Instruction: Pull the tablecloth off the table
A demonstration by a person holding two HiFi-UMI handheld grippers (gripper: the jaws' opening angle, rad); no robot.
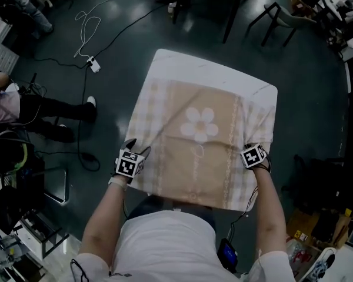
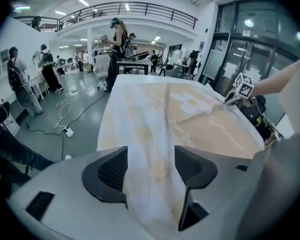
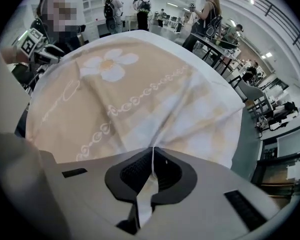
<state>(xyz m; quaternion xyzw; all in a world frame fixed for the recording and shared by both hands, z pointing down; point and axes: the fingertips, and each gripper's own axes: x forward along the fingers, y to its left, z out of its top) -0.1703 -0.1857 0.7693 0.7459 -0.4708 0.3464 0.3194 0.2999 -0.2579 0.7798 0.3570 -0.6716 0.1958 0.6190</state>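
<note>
A beige tablecloth (image 1: 200,134) with a white flower and checked borders covers the white table (image 1: 182,60). My left gripper (image 1: 132,145) is at the cloth's near left corner. In the left gripper view a raised fold of the tablecloth (image 2: 155,149) runs between the jaws of the left gripper (image 2: 150,171), which stand apart and open. My right gripper (image 1: 251,147) is at the near right edge. The right gripper view shows the right gripper (image 3: 153,169) shut on a pinched ridge of the tablecloth (image 3: 130,84). The cloth hangs over the near edge by the person's body.
Dark floor surrounds the table. Cables (image 1: 88,22) and a power strip (image 1: 94,65) lie at the far left. A seated person's legs (image 1: 53,107) stretch in from the left. Chairs and desks (image 1: 282,16) stand behind, and boxes (image 1: 306,228) lie at the near right.
</note>
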